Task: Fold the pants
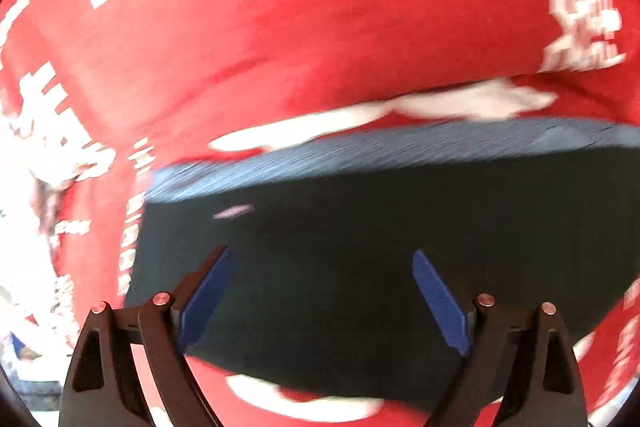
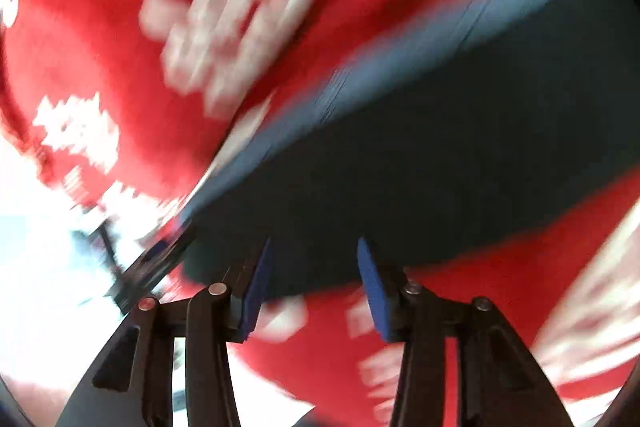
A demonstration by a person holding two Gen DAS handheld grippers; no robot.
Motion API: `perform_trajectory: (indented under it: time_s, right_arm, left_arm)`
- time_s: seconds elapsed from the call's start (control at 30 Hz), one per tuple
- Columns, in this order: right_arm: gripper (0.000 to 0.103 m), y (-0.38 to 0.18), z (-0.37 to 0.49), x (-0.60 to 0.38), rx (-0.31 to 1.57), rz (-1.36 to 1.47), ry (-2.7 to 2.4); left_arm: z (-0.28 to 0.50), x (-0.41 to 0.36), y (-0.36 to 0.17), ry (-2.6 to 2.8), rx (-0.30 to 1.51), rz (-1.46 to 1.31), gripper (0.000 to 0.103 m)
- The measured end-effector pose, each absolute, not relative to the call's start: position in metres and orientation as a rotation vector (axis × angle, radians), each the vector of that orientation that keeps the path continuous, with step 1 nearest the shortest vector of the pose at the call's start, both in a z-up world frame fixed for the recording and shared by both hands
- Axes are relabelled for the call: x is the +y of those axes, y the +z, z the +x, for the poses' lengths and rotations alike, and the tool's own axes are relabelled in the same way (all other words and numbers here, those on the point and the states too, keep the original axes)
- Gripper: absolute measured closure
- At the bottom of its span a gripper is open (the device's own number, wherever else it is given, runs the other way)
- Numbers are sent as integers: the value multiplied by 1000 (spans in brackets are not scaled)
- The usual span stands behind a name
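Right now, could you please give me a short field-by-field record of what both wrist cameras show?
surface: red cloth with white print
garment: dark pants, lying on the cloth, with a bluish ribbed band along the far edge
left gripper: open, over the pants, holding nothing
right gripper: open, at the near edge of the pants, holding nothing
image quality: both views motion-blurred

Left wrist fisheye looking forward between its own fingers, close above dark pants on red printed cloth, right wrist fisheye equally close and blurred, facing the same pants and cloth, both views sharing them
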State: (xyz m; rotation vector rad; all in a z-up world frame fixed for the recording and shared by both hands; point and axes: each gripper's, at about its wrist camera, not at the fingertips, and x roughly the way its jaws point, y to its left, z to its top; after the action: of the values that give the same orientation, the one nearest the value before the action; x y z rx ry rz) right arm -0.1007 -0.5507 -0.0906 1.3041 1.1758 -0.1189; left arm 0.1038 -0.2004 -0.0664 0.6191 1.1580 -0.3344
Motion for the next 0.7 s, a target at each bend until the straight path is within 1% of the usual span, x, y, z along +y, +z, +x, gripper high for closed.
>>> perform_trajectory:
  time_s: [0.1,0.17,0.23,0.33,0.43,0.53,0.57,0.6,0.63,0.7]
  right_arm:
    - [55,-121,-74,-468,1202,1421,71]
    - [55,-141,-53,-434,1204,1453,112]
    - [55,-160,-41,-418,1190,1521,114]
    - [53,-173,-37,-408,1167,1576,102]
    - [53,-160,-41,-406,1143,1561,92]
    - [54,-162,-27,-399,1188,1543,81]
    - [59,-160,-22,-399,1208,1541,65]
    - [83,-160,-17,-399,1225,1537,47]
    - [92,-156,-15,-401,1234,1516,39]
    - [93,-137,-9,-399,1201,1458,39]
  left_arm:
    - [127,-152,-85,-223,1156,620,11]
    - [142,-115,-111,-199,1227,572,9]
    - [149,-98,-114,-233,1230,483,1]
    - [154,-92,-117,-262,1248,454,1]
    - [157,-84,-119,-289,1256,413,0]
    - [163,-84,-121,-303,1271,388,0]
    - [165,-84,-122,-305,1270,394,0]
    - [161,-87,-121,-308,1269,400,0]
    - [161,-86,-121,-315,1264,403,0]
    - [157,-86,-120,-327,1254,397,0]
